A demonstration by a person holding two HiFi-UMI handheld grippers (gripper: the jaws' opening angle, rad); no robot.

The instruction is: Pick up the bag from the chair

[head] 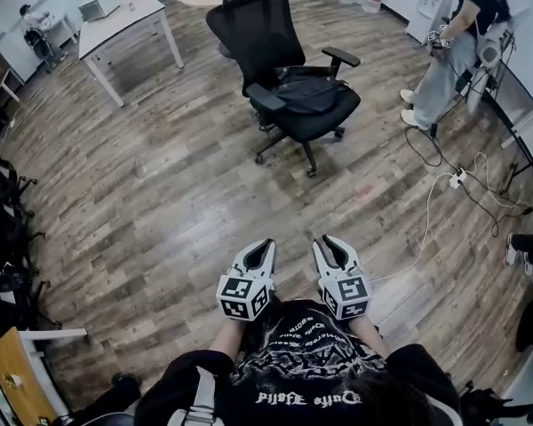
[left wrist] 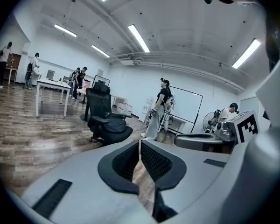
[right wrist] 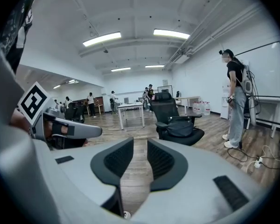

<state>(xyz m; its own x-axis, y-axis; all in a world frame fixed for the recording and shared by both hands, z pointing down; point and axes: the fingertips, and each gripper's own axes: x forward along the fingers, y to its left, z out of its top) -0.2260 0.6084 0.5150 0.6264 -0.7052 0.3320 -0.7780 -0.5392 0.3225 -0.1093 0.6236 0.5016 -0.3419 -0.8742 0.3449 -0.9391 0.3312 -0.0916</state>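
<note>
The bag point(head: 306, 91) sits on the seat of the black chair point(head: 265, 25), well apart from you at about 12 o'clock across bare wooden floor point(head: 160, 202) — nothing is within reach yet. Your left gripper point(head: 266, 244) has its jaws pressed together, only a hairline slit between the pads and nothing in them. Your right gripper point(head: 325, 240) has its jaws parted a little, with floor showing through the gap, and is empty too. You hold both close in front of your chest, side by side.

From the right gripper's own view the bag lies just off its line, toward 1 o'clock. From the left gripper's view it falls toward 11 o'clock. The right looks slightly better lined up. The bag looks wider than tall, stretched between the armrests point(head: 340, 58), though dark on dark hides its edges. You'll likely need to walk in toward the seat's open front — about 5 o'clock of the chair in the head view — and set the jaws across that long axis
</note>
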